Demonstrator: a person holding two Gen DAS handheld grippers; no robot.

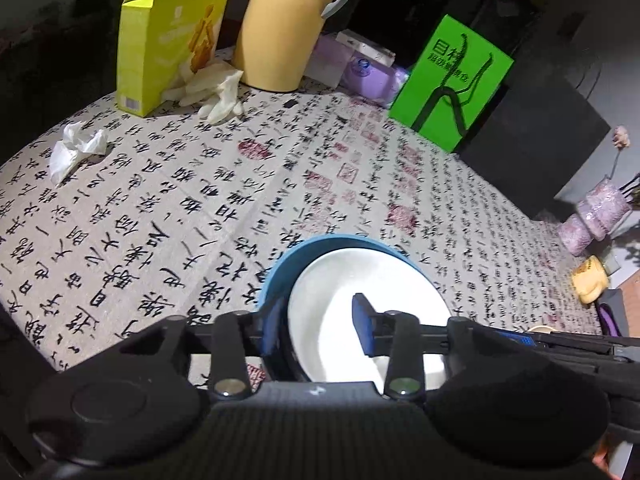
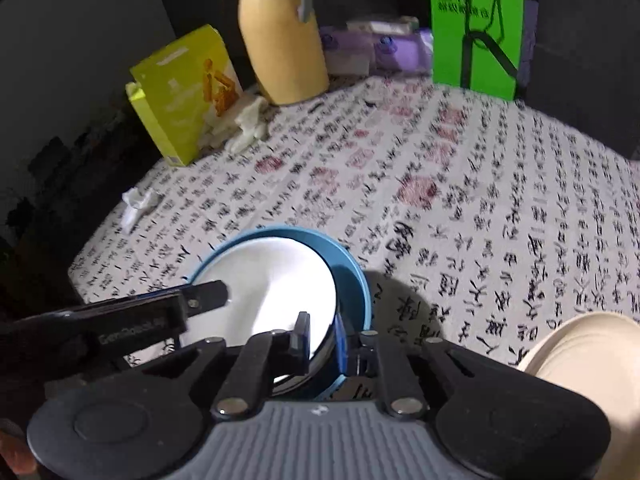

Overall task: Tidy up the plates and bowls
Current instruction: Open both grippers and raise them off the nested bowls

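On the calligraphy-printed tablecloth (image 1: 168, 200), near its front edge, sits a blue bowl (image 1: 280, 268) with a white bowl (image 1: 360, 280) nested inside it; the white bowl lies off-centre, leaving a crescent of blue interior exposed on one side.

Left wrist view: the left gripper (image 1: 320, 324) straddles the near-left rim of the stack. One finger lies outside the blue wall and the other, with a blue pad, lies inside over the white interior. The jaws are at a moderate gap; whether the pads press the rim cannot be told.

Right wrist view: the right gripper (image 2: 322, 340) straddles the near-right rim of the same blue bowl (image 2: 356, 280) and white bowl (image 2: 272, 280). Its jaws are narrow, with one finger inside over the white surface and one blue-padded finger against the blue wall, apparently clamping both rims together. The left gripper (image 2: 208, 292) enters from the left, one finger lying over the white interior.

Background, far edge of the table: a yellow carton (image 1: 168, 36), pale gloves (image 1: 216, 92) beside it, a yellow thermos jug (image 1: 284, 24), purple tissue packs (image 1: 360, 68) and a green bag (image 1: 452, 80). A crumpled tissue (image 1: 76, 148) lies well apart at left. A cream plate (image 2: 588, 356) shows at the lower right of the right wrist view.
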